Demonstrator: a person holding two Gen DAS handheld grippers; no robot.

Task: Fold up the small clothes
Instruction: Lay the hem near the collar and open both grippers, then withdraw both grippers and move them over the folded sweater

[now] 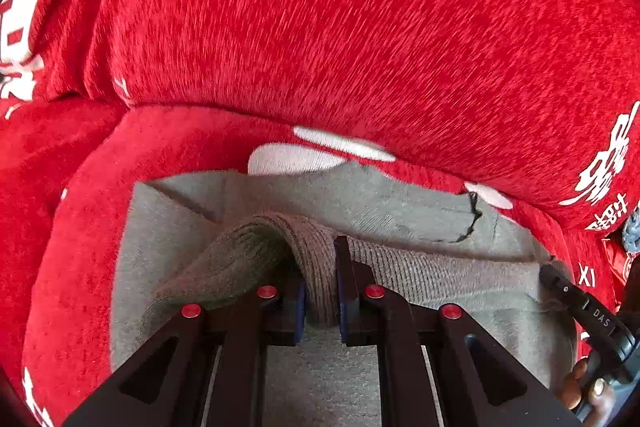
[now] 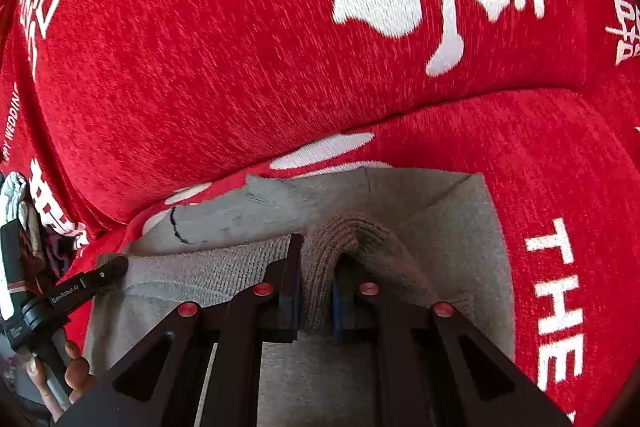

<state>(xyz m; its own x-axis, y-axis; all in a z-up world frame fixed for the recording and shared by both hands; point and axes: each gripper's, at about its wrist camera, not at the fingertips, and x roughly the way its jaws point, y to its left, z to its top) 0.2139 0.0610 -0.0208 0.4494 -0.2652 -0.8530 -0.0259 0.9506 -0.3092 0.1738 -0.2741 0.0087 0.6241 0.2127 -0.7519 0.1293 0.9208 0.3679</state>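
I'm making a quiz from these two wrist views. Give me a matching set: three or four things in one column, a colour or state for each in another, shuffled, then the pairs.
Things:
1. left tool
2. grey garment
3. cover
4. ribbed hem

States:
A. red with white lettering
B. shut on a fold of ribbed fabric
C. lies on the red cover
D. runs between the two tools

Pairs: 1-B, 2-C, 3-A, 4-D
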